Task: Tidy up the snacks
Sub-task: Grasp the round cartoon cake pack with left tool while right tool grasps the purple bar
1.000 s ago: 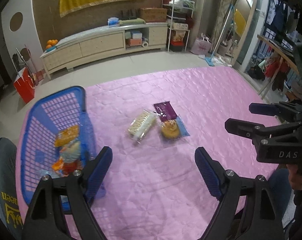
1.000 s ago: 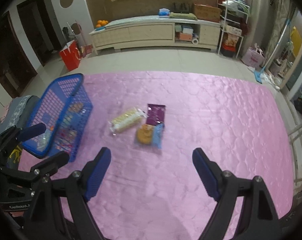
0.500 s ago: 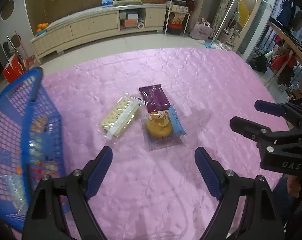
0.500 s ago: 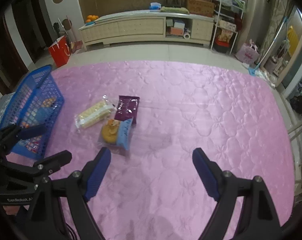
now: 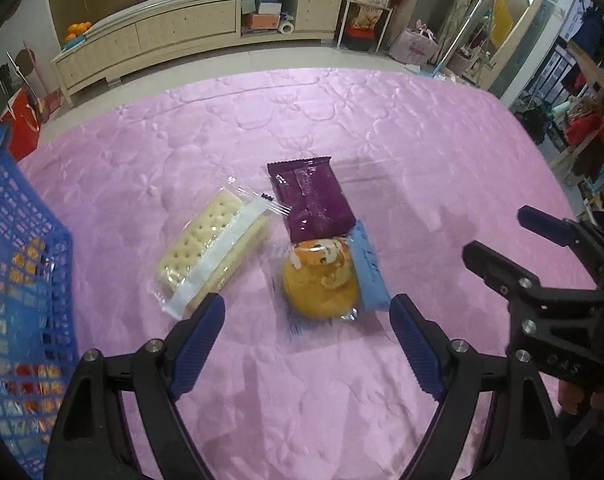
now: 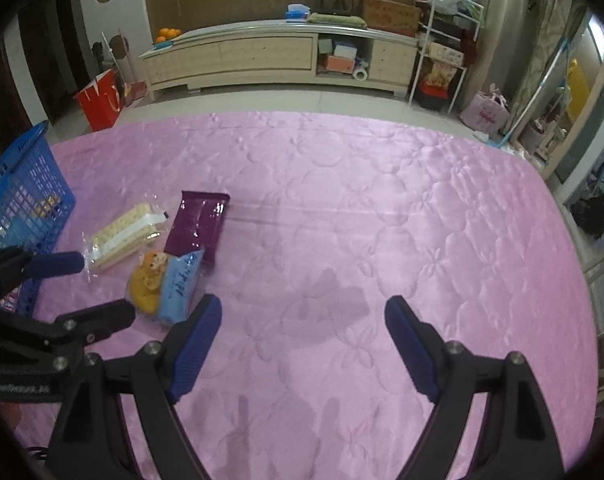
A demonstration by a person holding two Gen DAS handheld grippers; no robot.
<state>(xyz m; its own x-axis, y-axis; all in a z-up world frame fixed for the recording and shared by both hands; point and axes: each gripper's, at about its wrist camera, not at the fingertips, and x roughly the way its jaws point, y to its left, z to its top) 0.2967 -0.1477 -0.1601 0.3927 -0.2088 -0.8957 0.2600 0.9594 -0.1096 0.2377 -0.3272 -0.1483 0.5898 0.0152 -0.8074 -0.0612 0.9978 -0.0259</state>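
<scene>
Three snacks lie together on the pink quilt [image 5: 302, 120]: a clear-wrapped cracker pack [image 5: 212, 246], a purple packet [image 5: 309, 200] and a wrapped round yellow cake [image 5: 325, 280] with a blue side. My left gripper [image 5: 306, 320] is open and empty, just short of the cake, its jaws either side of it. My right gripper [image 6: 302, 320] is open and empty, over bare quilt right of the snacks. The cracker pack [image 6: 122, 236], purple packet [image 6: 198, 224] and cake [image 6: 166, 284] also show in the right wrist view.
A blue mesh basket [image 5: 18, 280] holding several snacks stands at the quilt's left edge; it also shows in the right wrist view [image 6: 18, 200]. A long low cabinet [image 6: 262, 56], a red bag [image 6: 100, 100] and a shelf rack [image 6: 445, 40] stand beyond the quilt.
My left gripper has swung right from the basket and closed in on the three snacks. My right gripper has drifted right and forward. Both stay open.
</scene>
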